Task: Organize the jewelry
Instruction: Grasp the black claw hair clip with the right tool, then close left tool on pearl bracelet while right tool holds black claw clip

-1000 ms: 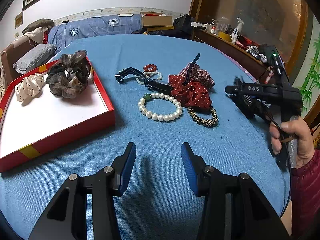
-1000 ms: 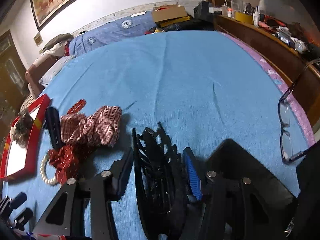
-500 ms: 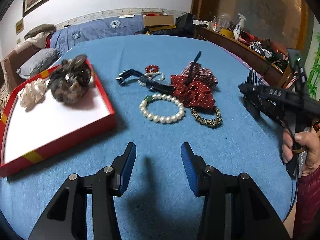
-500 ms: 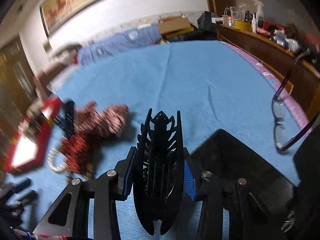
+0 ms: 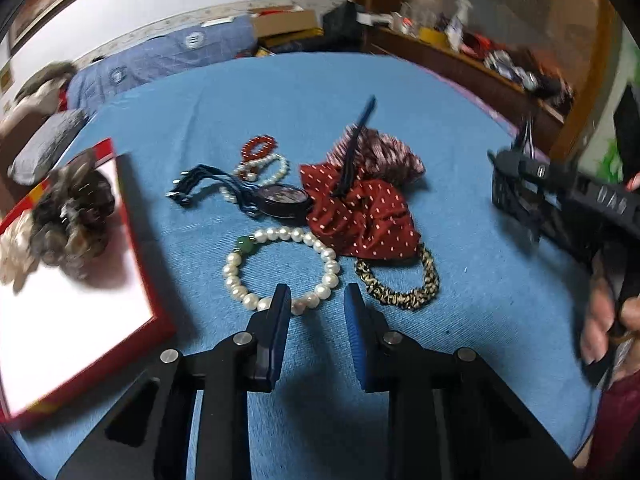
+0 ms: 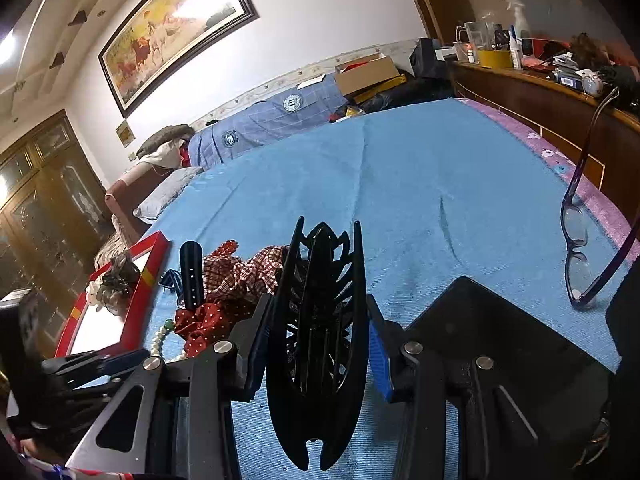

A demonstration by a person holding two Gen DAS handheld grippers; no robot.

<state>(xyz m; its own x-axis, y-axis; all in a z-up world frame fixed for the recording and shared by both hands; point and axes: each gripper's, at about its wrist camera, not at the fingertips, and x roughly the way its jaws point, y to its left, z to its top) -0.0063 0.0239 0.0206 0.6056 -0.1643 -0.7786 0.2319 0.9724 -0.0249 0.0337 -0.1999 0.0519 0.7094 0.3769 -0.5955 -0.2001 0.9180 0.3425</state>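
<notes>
Right gripper [image 6: 316, 344] pinches the black hair claw [image 6: 320, 332] clear of the bedspread, presumably bound for the red tray [image 5: 156, 312] at far left. Left gripper [image 5: 316, 320], jaws just narrowed around nothing, hovers near the pearl bracelet [image 5: 280, 268], likely next.

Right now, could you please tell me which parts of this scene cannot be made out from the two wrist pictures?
- Left wrist view: the cream and brown scrunchies in the red tray are smeared by motion blur; their detail is lost.
- Left wrist view: whether the left gripper touches the white pearl bracelet; its finger covers the beads.
- Right wrist view: the black plastic claw clip held by the right gripper hides the blue cloth behind it.
</notes>
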